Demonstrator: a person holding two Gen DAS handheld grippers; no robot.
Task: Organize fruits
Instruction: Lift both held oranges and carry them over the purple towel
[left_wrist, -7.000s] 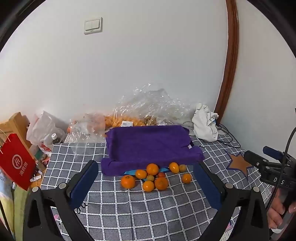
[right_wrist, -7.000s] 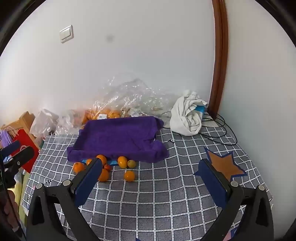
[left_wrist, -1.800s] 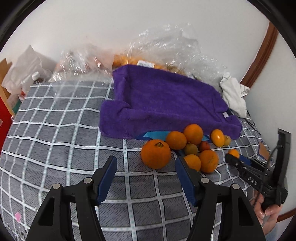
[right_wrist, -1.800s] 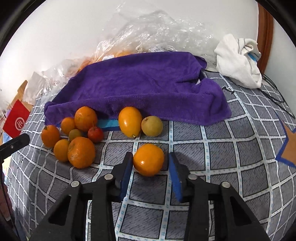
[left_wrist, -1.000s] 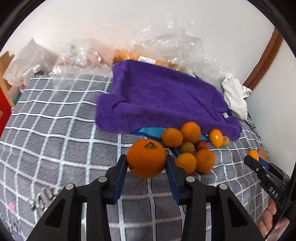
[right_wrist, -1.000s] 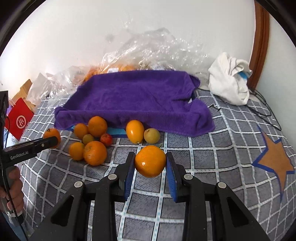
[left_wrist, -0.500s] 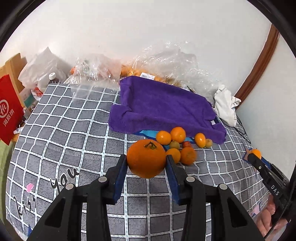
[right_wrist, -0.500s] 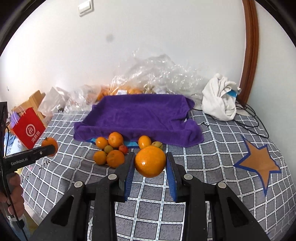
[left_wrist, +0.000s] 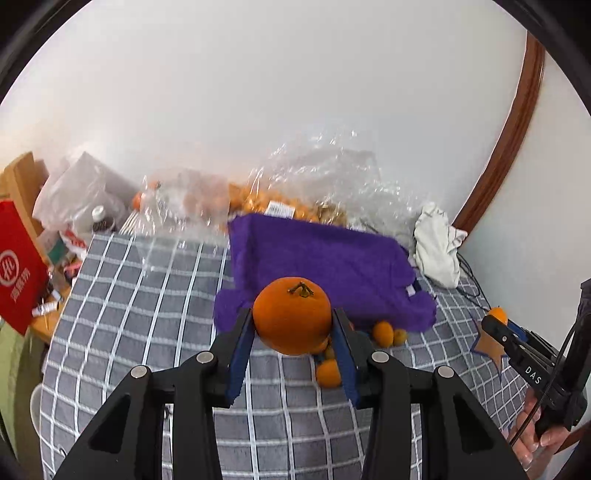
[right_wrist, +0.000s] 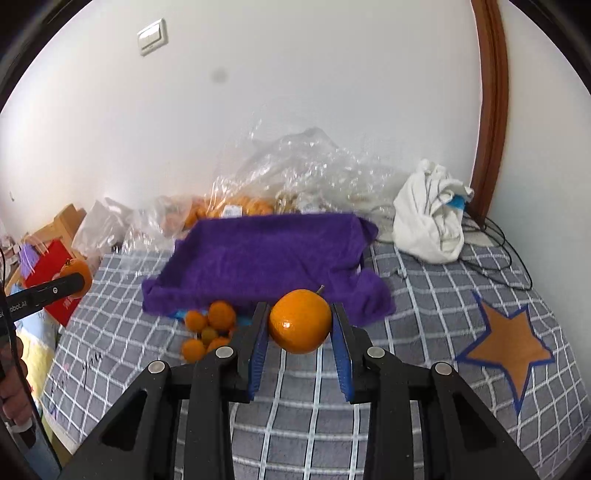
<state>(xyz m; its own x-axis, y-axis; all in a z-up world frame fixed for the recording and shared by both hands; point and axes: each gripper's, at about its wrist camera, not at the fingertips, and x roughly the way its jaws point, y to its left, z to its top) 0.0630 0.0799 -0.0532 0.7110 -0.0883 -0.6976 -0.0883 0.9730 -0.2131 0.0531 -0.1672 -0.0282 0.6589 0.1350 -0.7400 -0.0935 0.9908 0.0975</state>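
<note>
My left gripper (left_wrist: 291, 334) is shut on a large orange (left_wrist: 291, 314) and holds it in the air above the bed, in front of the purple towel (left_wrist: 325, 269). My right gripper (right_wrist: 300, 332) is shut on a smaller orange (right_wrist: 300, 320), also lifted, near the towel's (right_wrist: 266, 254) front edge. Several small oranges (right_wrist: 208, 328) lie on the checked bedcover in front of the towel; some show in the left wrist view (left_wrist: 384, 332), partly hidden behind my fingers. The right gripper with its orange shows at the right of the left wrist view (left_wrist: 496, 316).
Clear plastic bags with more oranges (right_wrist: 236, 206) lie behind the towel by the wall. A white cloth bundle (right_wrist: 432, 225) and black cables (right_wrist: 495, 236) sit at the back right. A red paper bag (left_wrist: 18, 273) and clutter stand at the left bed edge.
Both grippers have risen and drawn back a little with their oranges; the fruit pile and towel look farther away and lower in both views.
</note>
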